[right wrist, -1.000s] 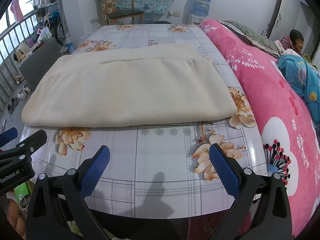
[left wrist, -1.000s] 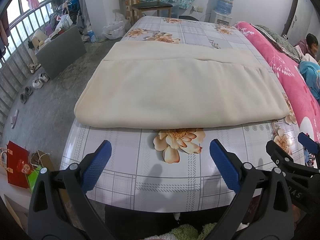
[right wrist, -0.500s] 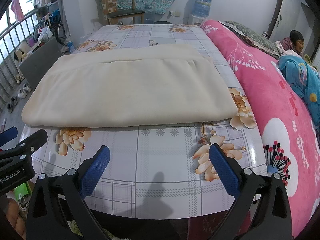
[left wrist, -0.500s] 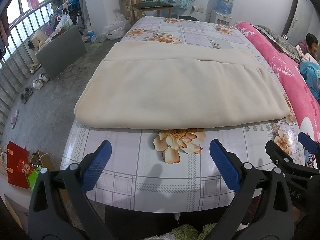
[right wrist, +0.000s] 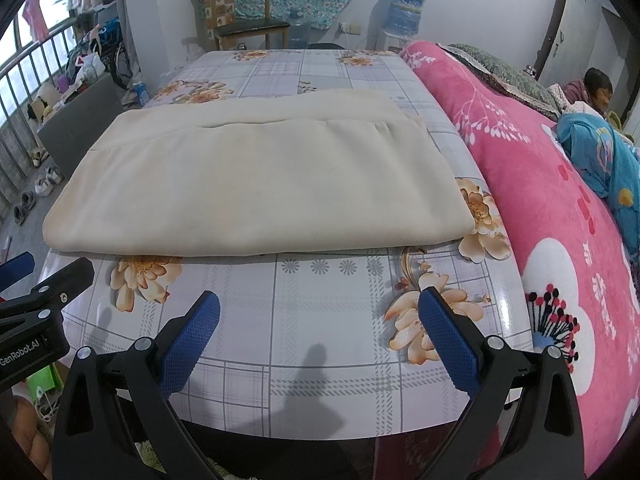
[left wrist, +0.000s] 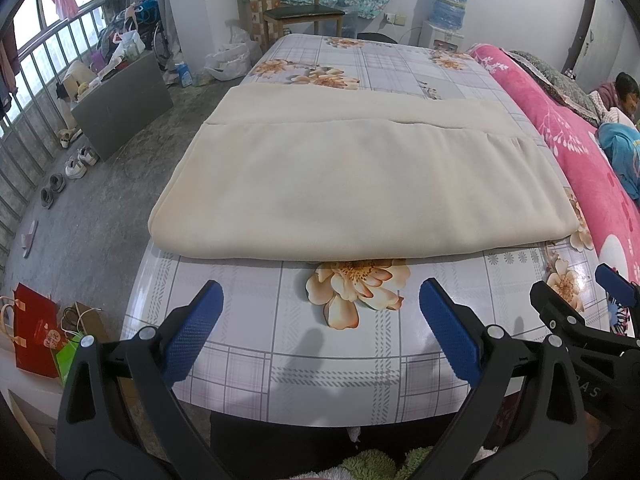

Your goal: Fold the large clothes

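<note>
Bedroom setting; floral plaid tablecloth covers the work table, pink quilt off to the right of both tools. Cream garment lies flat ahead of the grippers, folded once, its doubled edge nearest them (probably laid square for another fold). Left gripper and right gripper hover side by side short of that edge, jaws spread wide, holding nothing.

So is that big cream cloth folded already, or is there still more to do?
Partly done: the cream cloth lies flat on the flowered table as a neat layered rectangle, with a lower layer sticking out at the far edge. Nothing is in hand: the left hand-held gripper and the right hand-held gripper are both open, short of the near edge. It remains wide, so probably another fold is left.
</note>
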`<state>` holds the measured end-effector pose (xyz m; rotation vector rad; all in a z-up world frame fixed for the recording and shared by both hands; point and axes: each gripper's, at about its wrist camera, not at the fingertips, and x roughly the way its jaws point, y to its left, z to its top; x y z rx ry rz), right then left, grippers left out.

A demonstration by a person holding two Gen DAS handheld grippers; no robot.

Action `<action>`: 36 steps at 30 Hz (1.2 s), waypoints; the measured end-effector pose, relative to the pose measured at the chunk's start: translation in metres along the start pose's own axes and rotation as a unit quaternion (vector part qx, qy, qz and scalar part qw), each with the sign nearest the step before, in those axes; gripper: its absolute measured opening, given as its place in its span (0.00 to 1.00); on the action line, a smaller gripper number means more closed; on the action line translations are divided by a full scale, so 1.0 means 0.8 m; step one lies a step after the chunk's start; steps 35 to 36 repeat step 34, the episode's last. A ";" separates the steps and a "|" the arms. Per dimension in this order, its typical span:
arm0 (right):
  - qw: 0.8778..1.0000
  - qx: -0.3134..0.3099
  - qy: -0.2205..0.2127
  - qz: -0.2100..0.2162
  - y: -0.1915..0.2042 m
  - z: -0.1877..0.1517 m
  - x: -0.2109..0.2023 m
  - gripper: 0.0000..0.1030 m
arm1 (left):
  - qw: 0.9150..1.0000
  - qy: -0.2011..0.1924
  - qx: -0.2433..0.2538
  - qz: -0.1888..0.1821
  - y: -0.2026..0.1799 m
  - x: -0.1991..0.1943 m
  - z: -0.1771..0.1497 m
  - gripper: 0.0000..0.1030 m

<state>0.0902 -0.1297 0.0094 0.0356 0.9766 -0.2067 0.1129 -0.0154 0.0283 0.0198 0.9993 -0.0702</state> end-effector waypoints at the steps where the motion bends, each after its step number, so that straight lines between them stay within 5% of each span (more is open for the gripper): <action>1: 1.000 0.000 0.000 0.000 0.000 0.000 0.000 0.94 | 1.000 0.000 0.000 0.000 0.000 0.000 0.000 0.92; 36: 1.000 -0.001 0.001 0.000 0.001 0.001 -0.001 0.94 | 1.000 0.001 -0.001 0.000 0.000 -0.001 0.003 0.92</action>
